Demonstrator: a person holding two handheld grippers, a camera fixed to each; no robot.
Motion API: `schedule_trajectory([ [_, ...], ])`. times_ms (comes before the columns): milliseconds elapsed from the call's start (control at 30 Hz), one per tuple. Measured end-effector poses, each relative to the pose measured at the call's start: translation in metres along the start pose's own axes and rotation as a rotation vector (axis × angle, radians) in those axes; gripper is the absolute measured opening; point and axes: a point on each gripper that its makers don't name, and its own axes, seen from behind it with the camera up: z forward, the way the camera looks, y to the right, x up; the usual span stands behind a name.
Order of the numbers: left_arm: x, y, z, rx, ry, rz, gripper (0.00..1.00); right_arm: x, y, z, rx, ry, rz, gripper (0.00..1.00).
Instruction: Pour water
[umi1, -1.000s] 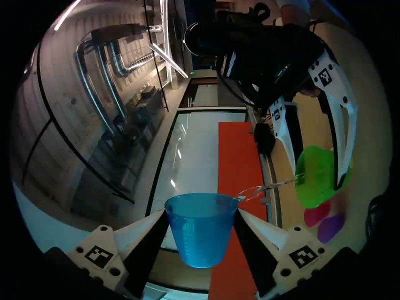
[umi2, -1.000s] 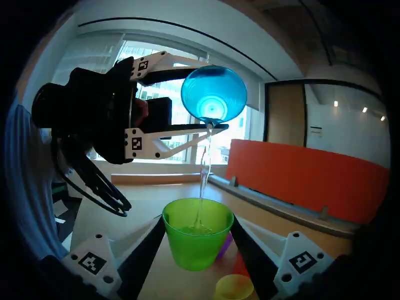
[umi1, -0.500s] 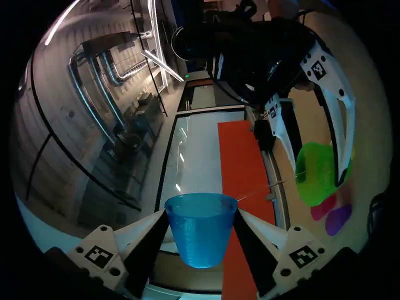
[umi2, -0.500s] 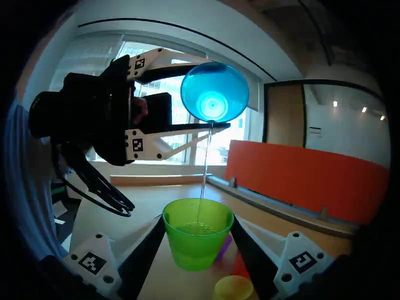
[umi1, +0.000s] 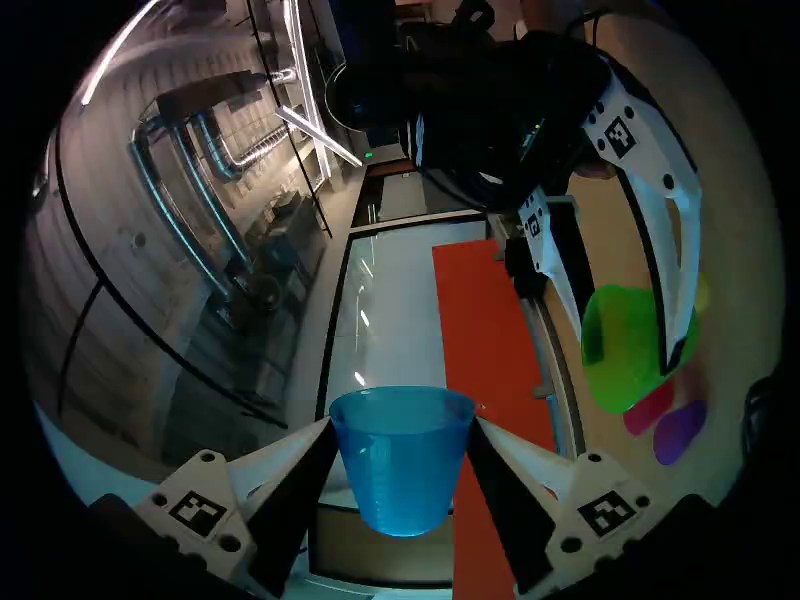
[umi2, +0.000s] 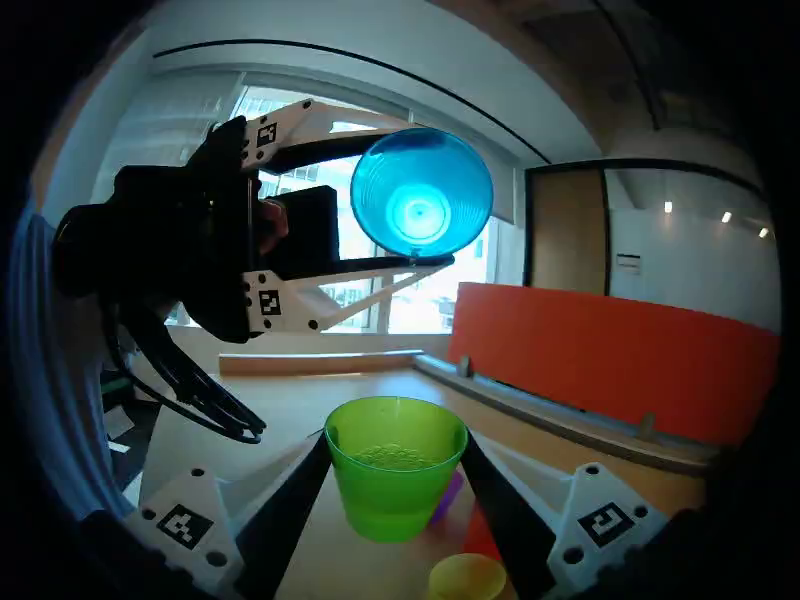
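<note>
A translucent blue cup (umi1: 402, 458) sits between the fingers of my left gripper (umi1: 402, 470), which is shut on it and holds it tipped on its side. In the right gripper view that blue cup (umi2: 421, 192) hangs high with its mouth facing the camera, and no water falls from it. My right gripper (umi2: 397, 490) is shut on an upright green cup (umi2: 395, 478) holding water with bubbles on top. The left gripper view shows the green cup (umi1: 622, 345) between the right gripper's white fingers (umi1: 548, 250).
A wooden table (umi2: 290, 400) lies under the cups. A yellow cup (umi2: 466, 577) and a purple cup (umi2: 452, 490) stand close by the green one. An orange partition (umi2: 620, 360) runs along the table's far side. A person's sleeve (umi2: 45, 400) is at the left.
The thin stream from the blue cup into the green cup has stopped. The blue cup has shifted slightly left and its mouth faces the right camera more squarely.
</note>
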Motion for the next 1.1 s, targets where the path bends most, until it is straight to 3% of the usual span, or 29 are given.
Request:
schedule_trajectory([
  [167, -0.003, 0.005, 0.001, -0.016, -0.003, -0.057, 0.86, 0.001, 0.000, 0.000, -0.001, 0.001, -0.001, 0.91],
  [367, -0.006, 0.014, 0.000, -0.043, -0.006, -0.221, 0.86, 0.003, 0.000, -0.001, -0.003, 0.008, 0.000, 0.91],
  [567, -0.014, 0.014, -0.001, -0.043, -0.022, -0.393, 0.86, 0.003, 0.003, -0.003, -0.009, 0.013, 0.001, 0.91],
  [767, -0.028, 0.016, -0.003, -0.045, -0.049, -0.587, 0.86, 0.005, 0.004, -0.004, -0.011, 0.017, 0.003, 0.91],
  [1100, -0.042, 0.023, -0.005, -0.083, -0.092, -0.960, 0.86, 0.005, 0.009, -0.008, -0.020, 0.019, 0.001, 0.91],
])
